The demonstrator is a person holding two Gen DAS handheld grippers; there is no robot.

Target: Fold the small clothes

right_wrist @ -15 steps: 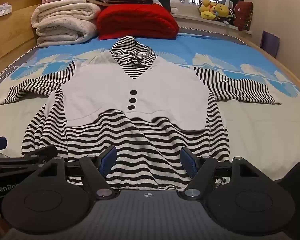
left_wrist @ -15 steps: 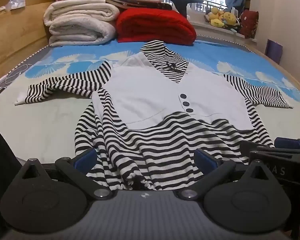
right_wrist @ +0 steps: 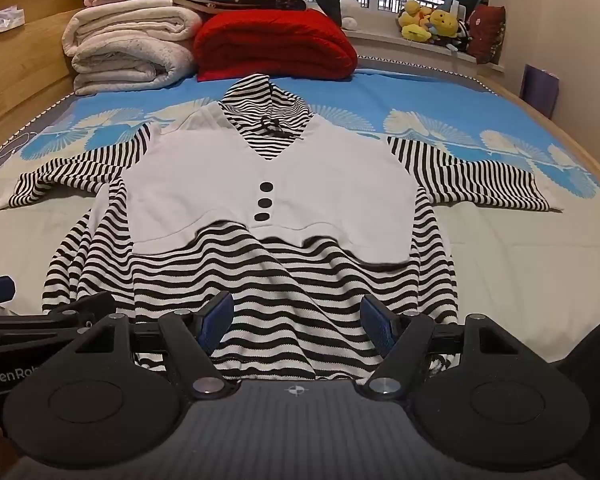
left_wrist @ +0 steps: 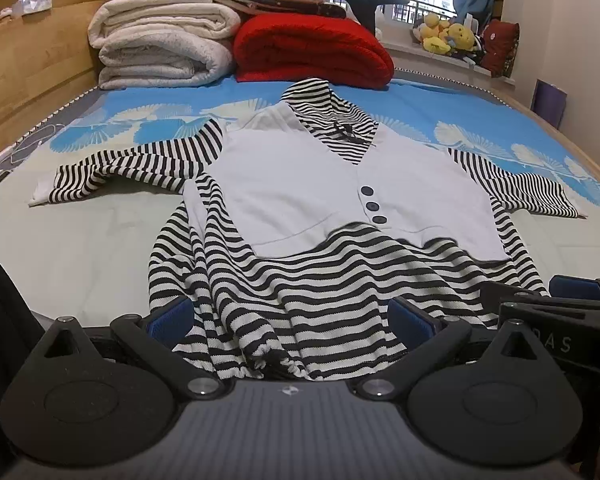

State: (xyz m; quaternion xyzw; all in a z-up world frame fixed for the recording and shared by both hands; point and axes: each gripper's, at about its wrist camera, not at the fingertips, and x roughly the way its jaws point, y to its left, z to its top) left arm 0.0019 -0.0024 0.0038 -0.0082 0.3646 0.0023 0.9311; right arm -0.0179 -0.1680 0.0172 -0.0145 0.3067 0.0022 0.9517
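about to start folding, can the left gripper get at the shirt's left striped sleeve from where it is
Probably yes. The left gripper is open over the hem, and the striped sleeve lies flat on the bed with nothing on it or across the way.

A home bedroom: bed (left_wrist: 100,248), folded blankets (left_wrist: 160,48), plush toys (left_wrist: 448,36).

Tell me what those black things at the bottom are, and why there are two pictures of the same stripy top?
Those black things are grabbing tools. A person holds one in each hand, and each tool carries a small camera looking along its two blue-tipped fingers. One picture comes from the left tool, the other from the right tool. Both look at a black-and-white striped top with a pale front panel and three dark buttons, spread flat on a bed. Folded blankets are stacked at the far end. Both tools are wide open at the top's bottom edge, holding nothing.
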